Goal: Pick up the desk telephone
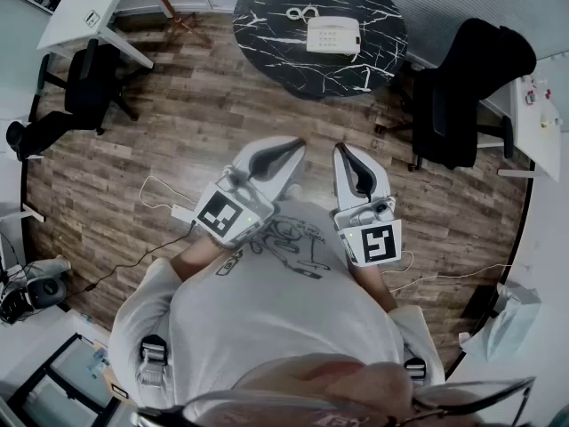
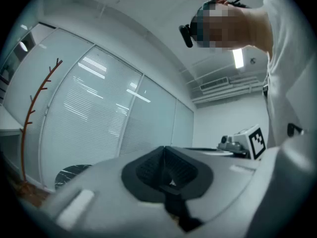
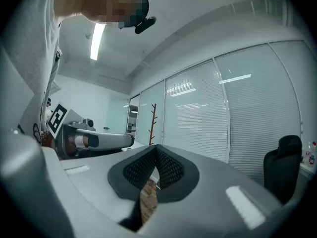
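Observation:
A white desk telephone (image 1: 333, 35) with a coiled cord sits on a round black marble table (image 1: 276, 34) far ahead in the head view. My left gripper (image 1: 293, 146) and right gripper (image 1: 342, 150) are held close to my chest, side by side, well short of the table. Both are shut with nothing between the pads. In the left gripper view the jaws (image 2: 164, 150) meet tip to tip, and an edge of the marble table (image 2: 72, 174) shows at lower left. The right gripper (image 3: 155, 148) is likewise closed; the phone is hidden from both gripper views.
Black office chairs stand at the left (image 1: 84, 92) and right (image 1: 462, 96) of the wood floor. White desks sit at upper left (image 1: 93, 12) and the right edge (image 1: 542, 123). A cable (image 1: 156, 194) trails on the floor. A red coat stand (image 2: 29, 118) rises by the glass wall.

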The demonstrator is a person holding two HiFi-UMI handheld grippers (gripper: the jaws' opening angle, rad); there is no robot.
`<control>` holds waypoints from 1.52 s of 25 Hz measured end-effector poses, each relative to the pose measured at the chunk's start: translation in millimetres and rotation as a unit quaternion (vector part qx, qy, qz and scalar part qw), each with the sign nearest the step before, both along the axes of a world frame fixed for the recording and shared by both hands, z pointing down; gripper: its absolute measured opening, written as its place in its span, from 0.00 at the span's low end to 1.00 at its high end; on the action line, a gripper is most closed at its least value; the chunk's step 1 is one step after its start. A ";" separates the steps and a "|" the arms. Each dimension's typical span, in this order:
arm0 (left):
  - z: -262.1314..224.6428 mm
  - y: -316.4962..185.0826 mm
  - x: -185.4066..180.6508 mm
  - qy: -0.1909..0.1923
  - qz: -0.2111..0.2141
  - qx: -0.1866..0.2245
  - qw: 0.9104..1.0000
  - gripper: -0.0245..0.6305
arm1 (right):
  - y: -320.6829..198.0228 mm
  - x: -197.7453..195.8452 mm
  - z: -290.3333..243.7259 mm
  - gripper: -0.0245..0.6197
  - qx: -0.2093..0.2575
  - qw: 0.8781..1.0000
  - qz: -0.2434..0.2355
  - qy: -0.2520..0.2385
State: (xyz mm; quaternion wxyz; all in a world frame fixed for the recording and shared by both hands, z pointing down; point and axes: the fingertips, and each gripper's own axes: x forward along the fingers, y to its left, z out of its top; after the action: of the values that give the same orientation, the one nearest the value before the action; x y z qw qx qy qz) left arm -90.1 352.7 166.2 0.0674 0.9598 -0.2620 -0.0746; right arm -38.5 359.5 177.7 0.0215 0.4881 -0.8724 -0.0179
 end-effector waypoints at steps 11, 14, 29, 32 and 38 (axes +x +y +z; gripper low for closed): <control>1.4 -2.9 7.9 -0.005 -0.003 0.001 1.000 0.05 | -1.7 9.3 -7.9 0.05 0.021 1.000 0.006 -0.015; 3.2 -2.8 14.0 -0.008 -0.009 -0.001 1.000 0.05 | -1.3 15.4 -5.6 0.05 0.029 1.000 -0.002 -0.008; 19.0 -2.7 57.5 -0.007 -0.028 -0.010 1.000 0.05 | -0.9 53.6 9.0 0.05 0.009 0.999 -0.024 -0.027; 25.0 -8.8 57.9 -0.011 -0.029 -0.010 0.999 0.05 | -7.8 54.2 13.3 0.05 0.003 0.999 -0.025 -0.034; 32.0 -35.2 60.9 0.000 -0.021 -0.017 1.000 0.05 | -33.0 55.0 21.8 0.05 -0.001 0.999 -0.024 -0.026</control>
State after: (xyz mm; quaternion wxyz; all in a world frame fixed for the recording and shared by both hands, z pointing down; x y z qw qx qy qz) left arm -29.3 317.6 198.2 0.0825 0.9526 -0.2838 -0.0719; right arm 16.5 326.5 199.5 -0.0010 0.4672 -0.8841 -0.0055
